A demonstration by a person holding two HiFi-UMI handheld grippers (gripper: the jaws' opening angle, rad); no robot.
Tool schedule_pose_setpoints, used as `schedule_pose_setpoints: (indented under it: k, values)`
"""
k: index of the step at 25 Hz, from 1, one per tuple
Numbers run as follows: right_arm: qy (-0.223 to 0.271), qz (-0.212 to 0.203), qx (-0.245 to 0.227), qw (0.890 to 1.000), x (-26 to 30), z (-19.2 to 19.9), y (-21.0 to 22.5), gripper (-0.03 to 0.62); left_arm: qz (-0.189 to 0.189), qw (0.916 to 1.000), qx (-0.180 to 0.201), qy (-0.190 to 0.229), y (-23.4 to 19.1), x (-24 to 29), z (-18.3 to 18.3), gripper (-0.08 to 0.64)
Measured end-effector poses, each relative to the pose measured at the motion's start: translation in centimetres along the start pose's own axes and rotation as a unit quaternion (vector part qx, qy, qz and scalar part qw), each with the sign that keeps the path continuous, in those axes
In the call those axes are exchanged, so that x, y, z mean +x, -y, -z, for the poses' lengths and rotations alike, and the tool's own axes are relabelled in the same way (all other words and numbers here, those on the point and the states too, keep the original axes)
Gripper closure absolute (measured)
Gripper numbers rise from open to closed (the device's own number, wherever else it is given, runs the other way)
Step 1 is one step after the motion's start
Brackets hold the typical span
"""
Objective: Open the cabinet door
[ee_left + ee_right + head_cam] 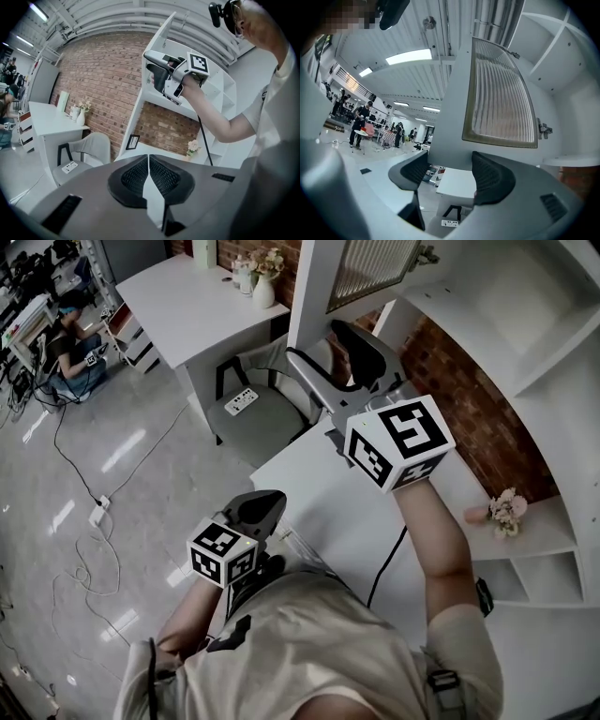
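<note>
Currently the right hand-held gripper is hovering high with its jaws standing wide apart and gripping nothing. The white lower frame of the cabinet door is sitting just beyond them, and I cannot tell whether either pad is touching it. The door, a white frame around a ribbed glass pane, is hanging swung out from the shelf unit with a hinge showing at its edge, so the opening is looking largely done.

The left hand-held gripper is hanging low by the person's waist, its jaws pressed together on nothing and pointing toward the counter under the shelves. A grey chair is standing just beside the counter, and a small bunch of flowers is resting on a lower shelf.

Several things are looking risky from here. With no grip on the frame, the door could be drifting back shut. A push landing on the glass rather than the frame could be sliding off or stressing the pane. Forcing the door wider could be straining the hinge. The cable trailing from the right hand-held gripper could be dragging across the counter.

No brand or readable writing is showing, only the black-and-white square markers on each hand-held gripper's cube.
</note>
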State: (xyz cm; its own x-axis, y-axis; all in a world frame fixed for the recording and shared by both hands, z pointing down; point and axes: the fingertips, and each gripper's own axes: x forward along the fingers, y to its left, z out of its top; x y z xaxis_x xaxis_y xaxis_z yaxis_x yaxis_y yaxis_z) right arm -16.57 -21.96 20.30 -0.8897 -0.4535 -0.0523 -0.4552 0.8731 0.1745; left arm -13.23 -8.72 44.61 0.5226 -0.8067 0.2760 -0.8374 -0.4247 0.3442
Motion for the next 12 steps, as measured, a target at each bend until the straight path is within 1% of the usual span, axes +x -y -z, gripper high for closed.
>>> schedule_pose_setpoints:
  k: [7,12]
  values:
    - [-0.003,0.013,-0.006,1.000,1.5,0.0,0.0,0.282,-0.008,1.0000,-0.001,0.003,-1.6,-1.4,-0.3,0.537]
    - [-0.010,0.013,-0.001,1.000,2.7,-0.1,0.4,0.287,-0.008,0.9999,-0.008,0.007,-2.4,-2.0,-0.6,0.537]
